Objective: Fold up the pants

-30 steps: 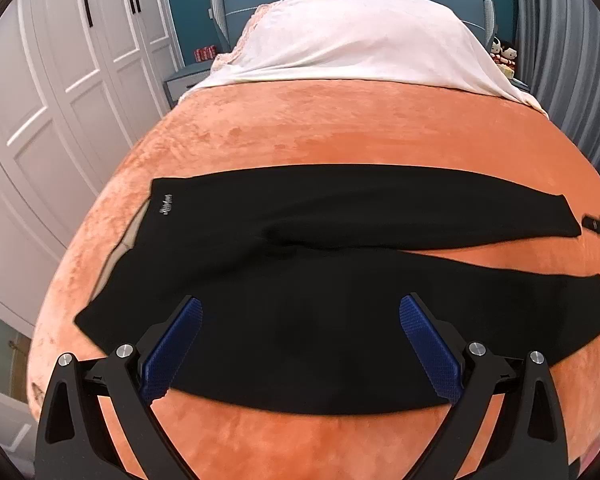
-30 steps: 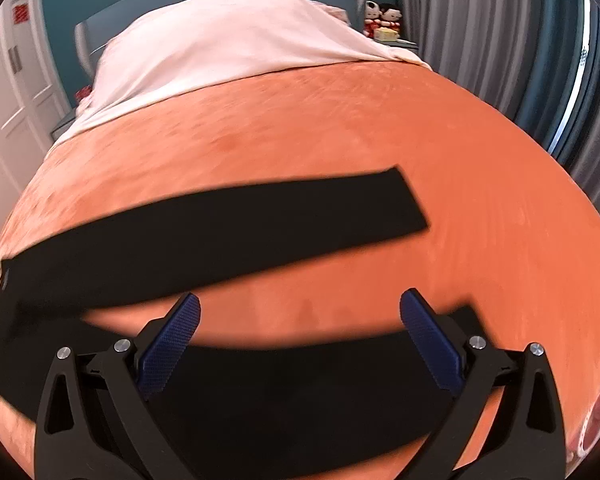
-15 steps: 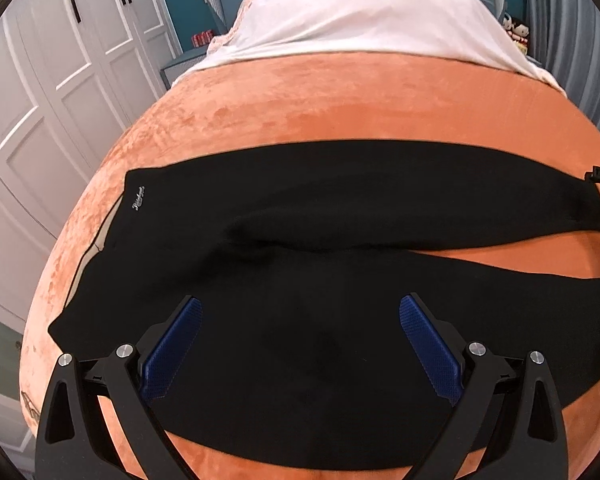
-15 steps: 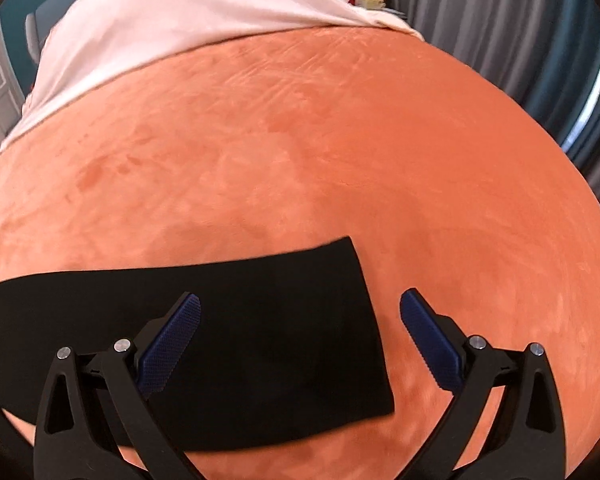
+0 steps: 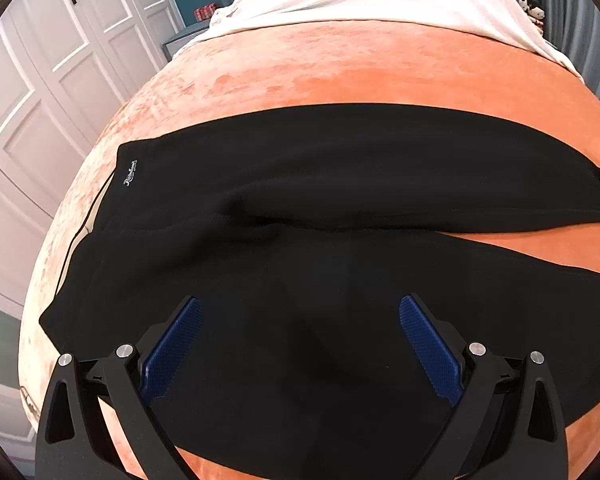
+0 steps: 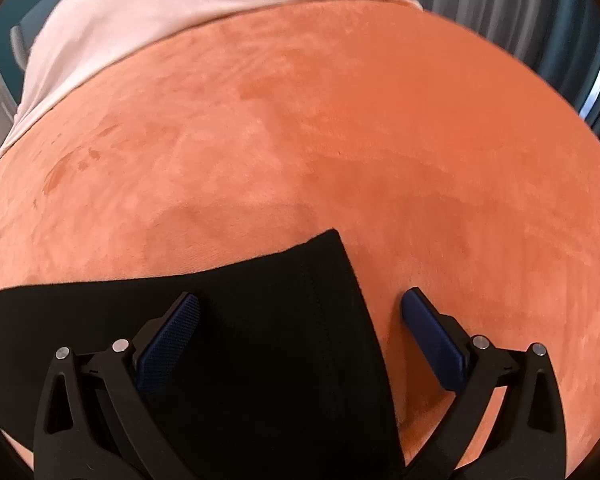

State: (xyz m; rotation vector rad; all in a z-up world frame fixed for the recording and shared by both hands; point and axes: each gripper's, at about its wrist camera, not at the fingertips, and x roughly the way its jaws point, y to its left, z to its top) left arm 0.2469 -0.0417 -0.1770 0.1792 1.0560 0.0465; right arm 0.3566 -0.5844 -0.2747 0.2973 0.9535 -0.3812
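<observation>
Two grippers are shown from their own wrist cams over black pants point(image 5: 340, 184) spread flat across an orange velvety bedspread point(image 5: 340, 64), waistband to the left, both legs running right. Compared w/ a second ago, both views are much closer to the fabric: the left gripper point(image 5: 300, 344) is now seen low over the near leg just below the crotch, and the right gripper point(image 6: 300, 340) has been brought from a wide view of both legs down onto a single leg cuff point(image 6: 332, 280). Jaws of both are spread wide, nothing grasped; the right one's pads straddle the cuff edge, one pad point(image 6: 168, 344) over cloth, the other point(image 6: 432, 344) over bare bedspread. Judged from this, no fold has been made yet & a grasp of the cuff is prob. being set up, likely to bring one leg over the other. Small white script logo point(image 5: 130, 172) is seen near the waistband, too small to be read. Red labels on white wardrobe doors aren't in view now. White sheet point(image 6: 160, 12) covers the bed's head end.
</observation>
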